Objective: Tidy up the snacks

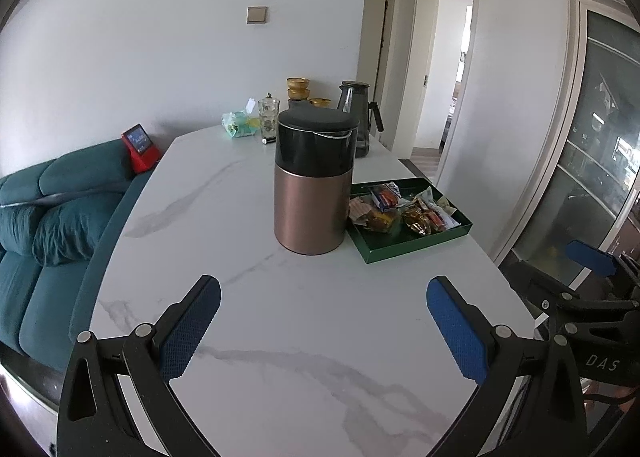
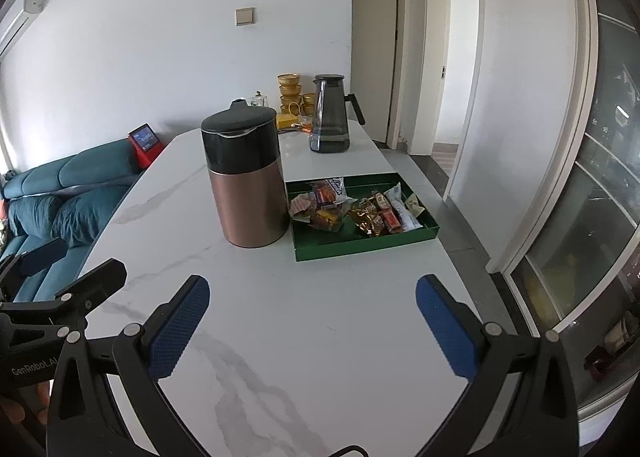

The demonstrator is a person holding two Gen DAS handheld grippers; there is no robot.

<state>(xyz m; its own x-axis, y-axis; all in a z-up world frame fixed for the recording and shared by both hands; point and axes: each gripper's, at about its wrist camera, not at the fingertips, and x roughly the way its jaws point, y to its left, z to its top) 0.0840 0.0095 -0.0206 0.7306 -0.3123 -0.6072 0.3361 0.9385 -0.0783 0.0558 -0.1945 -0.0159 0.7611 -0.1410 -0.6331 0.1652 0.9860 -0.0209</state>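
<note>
I count 1 copper canister (image 2: 249, 193) w/ black lid, 1 green tray (image 2: 360, 243), approx 8 wrapped snacks (image 2: 362, 209) in it, can't tell exactly as they overlap. 1 smoky glass pitcher (image 2: 330, 115), 1 stack of gold bowls (image 2: 289, 91), approx 4. 1 patterned glass (image 1: 268, 117), 1 red screen gadget (image 1: 140, 147), 1 teal sofa (image 1: 60, 213), 2 doorways.

"DAS" stood in pale letters on the right gripper (image 1: 600, 363) body; "GenRobot.AI" stood on the left gripper (image 2: 34, 371) body. Snack wrapper print was unreadable.
</note>
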